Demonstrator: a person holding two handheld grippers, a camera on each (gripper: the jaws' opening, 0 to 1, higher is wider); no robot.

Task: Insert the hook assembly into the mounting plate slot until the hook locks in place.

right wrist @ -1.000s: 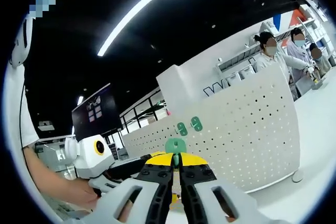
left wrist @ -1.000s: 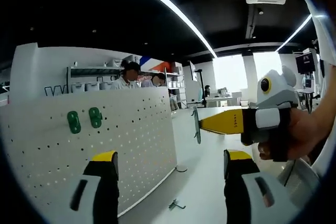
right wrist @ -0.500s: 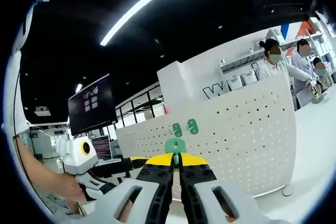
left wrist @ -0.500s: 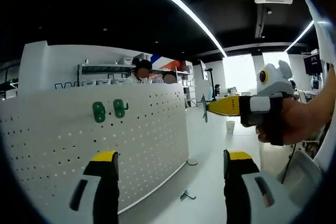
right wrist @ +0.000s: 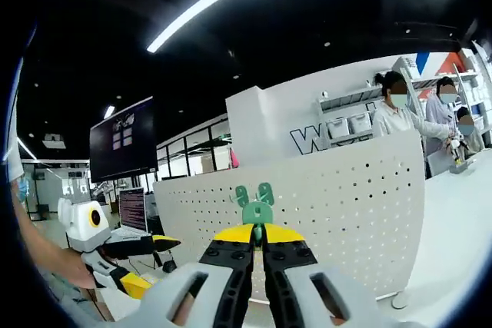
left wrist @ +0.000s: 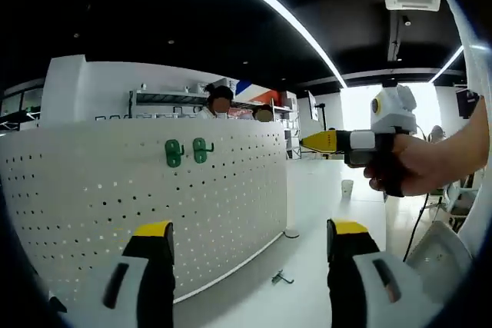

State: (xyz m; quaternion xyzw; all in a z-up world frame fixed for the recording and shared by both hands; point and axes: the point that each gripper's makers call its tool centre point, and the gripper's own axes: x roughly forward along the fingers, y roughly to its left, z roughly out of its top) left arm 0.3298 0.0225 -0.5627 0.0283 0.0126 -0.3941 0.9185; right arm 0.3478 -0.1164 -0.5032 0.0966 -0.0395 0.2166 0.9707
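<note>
White perforated pegboard point(left wrist: 146, 197), the mounting plate, stands upright on the white tabletop point(left wrist: 307, 266) and curves across the left of the left gripper view. Two green hooks point(left wrist: 187, 151) already sit side by side in its upper holes. Yellow-tipped jaws of the left hand-held gripper point(left wrist: 250, 240) rise from the bottom of that view, set wide apart with nothing between them. On the tabletop between the jaws, just in front of the pegboard's foot, lies a small loose metal hook point(left wrist: 282, 277). Further right, a person's hand holds the right hand-held gripper point(left wrist: 307, 140) level, its yellow tip pointing toward the pegboard's right edge, near the board; whether it touches cannot be told. Behind the board, two people stand at a wall shelf.

In the right gripper view, the left hand-held gripper point(right wrist: 157, 242) shows at lower left, held in a hand with its jaws open. At the centre, the right hand-held gripper's point(right wrist: 257, 233) jaws are pressed together around a green hook assembly point(right wrist: 256, 213), whose rounded plate stands up above the yellow tips. It sits in line with and just below the two mounted hooks point(right wrist: 254, 193) on the pegboard point(right wrist: 338, 220); whether it touches the board is unclear. People stand at the far right behind the board.
</note>
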